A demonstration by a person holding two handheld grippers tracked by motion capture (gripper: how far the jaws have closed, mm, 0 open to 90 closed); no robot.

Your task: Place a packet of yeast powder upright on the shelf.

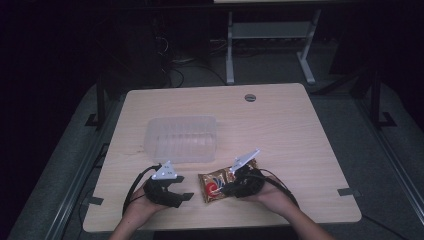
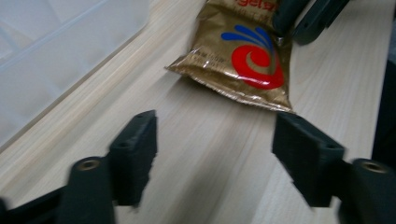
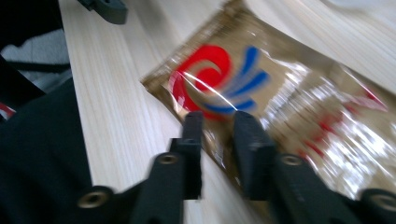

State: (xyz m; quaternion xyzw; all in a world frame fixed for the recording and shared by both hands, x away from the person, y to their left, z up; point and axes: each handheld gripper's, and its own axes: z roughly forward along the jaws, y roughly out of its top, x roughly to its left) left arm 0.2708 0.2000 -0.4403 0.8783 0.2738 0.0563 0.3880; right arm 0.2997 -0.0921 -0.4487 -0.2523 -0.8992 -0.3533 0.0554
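A gold snack packet (image 1: 216, 186) with a red and blue swirl lies flat on the wooden table (image 1: 280, 130) near its front edge. My right gripper (image 1: 227, 190) reaches over the packet's right side. In the right gripper view the packet (image 3: 289, 102) lies under my right gripper (image 3: 218, 121), whose jaws stand a narrow gap apart, so it is open. My left gripper (image 1: 183, 187) rests just left of the packet. In the left gripper view my left gripper (image 2: 215, 135) is wide open and empty, with the packet (image 2: 243, 60) a short way ahead.
A clear plastic container (image 1: 181, 139) stands behind the grippers, left of the table's middle, and the container (image 2: 56, 56) appears at the upper left of the left gripper view. A round cable hole (image 1: 250, 97) sits near the far edge. Dark floor and a desk frame lie beyond.
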